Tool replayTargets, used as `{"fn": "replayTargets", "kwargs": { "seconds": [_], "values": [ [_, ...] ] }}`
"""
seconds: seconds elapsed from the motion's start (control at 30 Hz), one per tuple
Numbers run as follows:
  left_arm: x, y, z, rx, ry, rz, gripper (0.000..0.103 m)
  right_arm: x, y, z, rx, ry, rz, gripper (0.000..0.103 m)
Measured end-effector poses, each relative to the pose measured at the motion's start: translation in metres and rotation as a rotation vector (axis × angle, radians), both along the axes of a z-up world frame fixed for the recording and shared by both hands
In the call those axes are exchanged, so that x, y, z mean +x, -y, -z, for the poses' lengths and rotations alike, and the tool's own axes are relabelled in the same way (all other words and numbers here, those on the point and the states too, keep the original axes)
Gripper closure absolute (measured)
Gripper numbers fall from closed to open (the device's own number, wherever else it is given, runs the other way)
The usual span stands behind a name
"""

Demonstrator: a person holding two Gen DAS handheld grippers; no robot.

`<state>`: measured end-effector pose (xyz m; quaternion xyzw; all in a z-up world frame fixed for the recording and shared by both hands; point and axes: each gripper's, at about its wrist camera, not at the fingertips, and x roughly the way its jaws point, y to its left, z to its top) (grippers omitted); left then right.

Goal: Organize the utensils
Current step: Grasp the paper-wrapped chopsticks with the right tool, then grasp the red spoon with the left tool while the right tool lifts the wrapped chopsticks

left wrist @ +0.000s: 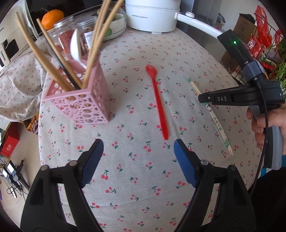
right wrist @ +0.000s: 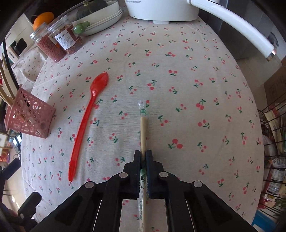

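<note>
A pink lattice utensil holder (left wrist: 80,100) stands on the cherry-print tablecloth at the left, with several wooden chopsticks and a white spoon (left wrist: 76,46) in it; it also shows in the right wrist view (right wrist: 28,116). A long red plastic spoon (left wrist: 158,101) lies on the cloth beside it, also seen in the right wrist view (right wrist: 85,121). My right gripper (right wrist: 143,154) is shut on a wrapped pair of chopsticks (right wrist: 143,132) lying on the cloth; the left wrist view shows them (left wrist: 211,114) under the right gripper (left wrist: 202,98). My left gripper (left wrist: 138,148) is open and empty, above the cloth near the red spoon's handle end.
A white electric pot (left wrist: 152,14) with a long handle stands at the back. Two clear jars (right wrist: 57,41), stacked plates (right wrist: 100,19) and an orange (left wrist: 51,17) sit at the back left. A wire rack with packets (right wrist: 273,160) stands off the right edge.
</note>
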<state>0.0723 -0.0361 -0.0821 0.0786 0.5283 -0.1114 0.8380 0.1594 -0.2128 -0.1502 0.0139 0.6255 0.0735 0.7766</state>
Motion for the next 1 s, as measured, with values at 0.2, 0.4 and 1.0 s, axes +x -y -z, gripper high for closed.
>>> {"fn": "replayTargets", "kwargs": {
  "seconds": [0.2,0.4,1.0],
  "values": [
    [0.032,0.045,0.013,0.036,-0.031,0.036,0.025,-0.003,0.052,-0.017,0.052,0.029,0.064,0.098],
    [0.098,0.071,0.025,0.041,-0.062,-0.053,0.04,-0.004,0.075,-0.025,0.105,0.034,0.088,0.098],
    [0.173,0.078,0.055,0.092,-0.155,-0.104,0.075,0.006,0.061,-0.031,0.187,0.038,0.047,0.098]
  ]
}}
